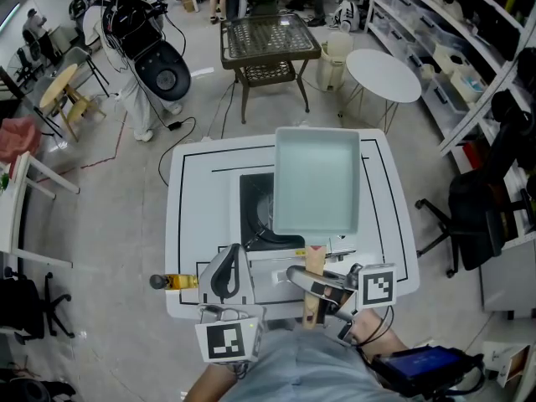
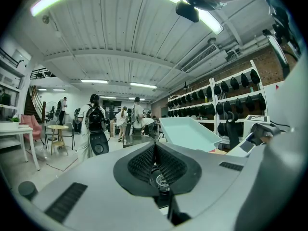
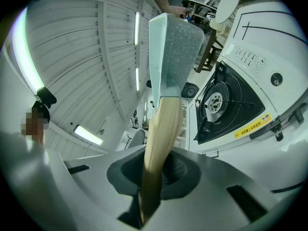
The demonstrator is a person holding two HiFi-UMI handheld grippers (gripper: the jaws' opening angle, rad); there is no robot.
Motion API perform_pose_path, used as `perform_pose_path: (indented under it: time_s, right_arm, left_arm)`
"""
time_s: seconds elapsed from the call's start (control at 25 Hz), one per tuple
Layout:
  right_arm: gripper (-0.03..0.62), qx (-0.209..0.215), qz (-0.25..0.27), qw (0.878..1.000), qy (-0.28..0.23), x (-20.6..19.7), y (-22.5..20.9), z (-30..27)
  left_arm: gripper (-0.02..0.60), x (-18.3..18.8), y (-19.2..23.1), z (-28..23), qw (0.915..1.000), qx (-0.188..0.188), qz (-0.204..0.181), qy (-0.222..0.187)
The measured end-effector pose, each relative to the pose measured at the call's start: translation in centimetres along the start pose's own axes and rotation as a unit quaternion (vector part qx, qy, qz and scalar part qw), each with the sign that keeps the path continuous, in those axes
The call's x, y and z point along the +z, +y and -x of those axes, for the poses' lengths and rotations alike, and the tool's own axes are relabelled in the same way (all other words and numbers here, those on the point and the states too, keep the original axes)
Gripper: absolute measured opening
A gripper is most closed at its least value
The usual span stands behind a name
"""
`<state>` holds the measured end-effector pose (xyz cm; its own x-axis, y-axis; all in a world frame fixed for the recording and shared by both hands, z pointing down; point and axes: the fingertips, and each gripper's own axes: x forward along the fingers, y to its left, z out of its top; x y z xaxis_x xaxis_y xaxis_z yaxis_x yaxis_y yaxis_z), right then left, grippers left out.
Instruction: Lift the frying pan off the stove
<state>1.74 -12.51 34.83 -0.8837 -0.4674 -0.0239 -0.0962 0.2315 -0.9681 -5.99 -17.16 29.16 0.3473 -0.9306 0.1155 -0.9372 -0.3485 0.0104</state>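
The frying pan (image 1: 316,182) is pointing away from the person. Its long axis is running from the near edge of the table (image 1: 191,193) toward the far edge, with the wooden handle (image 1: 314,262) at the near end and the pan's body at the far end. It is hanging in the air over the right part of the stove (image 1: 255,212). In the right gripper view the burner (image 3: 215,101) is lying bare and apart from the pan (image 3: 174,47). From the left gripper view the pan (image 2: 191,133) is showing raised and slightly tilted.

The right gripper (image 1: 308,286) is reaching in from the right and clamping the handle. In its own view the jaws (image 3: 156,173) are pressing on the pale wood (image 3: 161,137) from both sides, nearly closed around it. The left gripper (image 1: 231,258) is hovering just left of the handle, over the near part of the table. Its jaws (image 2: 155,161) are lying together with nothing between them.

The pan is looking rectangular and shallow, pale mint green inside, with low upright walls and nothing in it. Its outer side is showing a grey speckled finish in the right gripper view. The handle is a light, smooth wood, widening toward the pan.
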Motion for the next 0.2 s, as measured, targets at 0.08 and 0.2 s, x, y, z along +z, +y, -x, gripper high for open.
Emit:
perform_pose_path:
  time_s: [0.08,0.2]
  right_arm:
    - [0.066,0.002,-0.002,1.0,0.0,-0.05,0.06,-0.11]
    - [0.065,0.0,0.002,1.0,0.002,0.02,0.09,-0.27]
  left_arm:
    - [0.017,-0.03,0.07,-0.01,1.0,0.0,0.0,0.001]
    - [0.017,-0.17,0.23,-0.03,1.0,0.001,0.0,0.002]
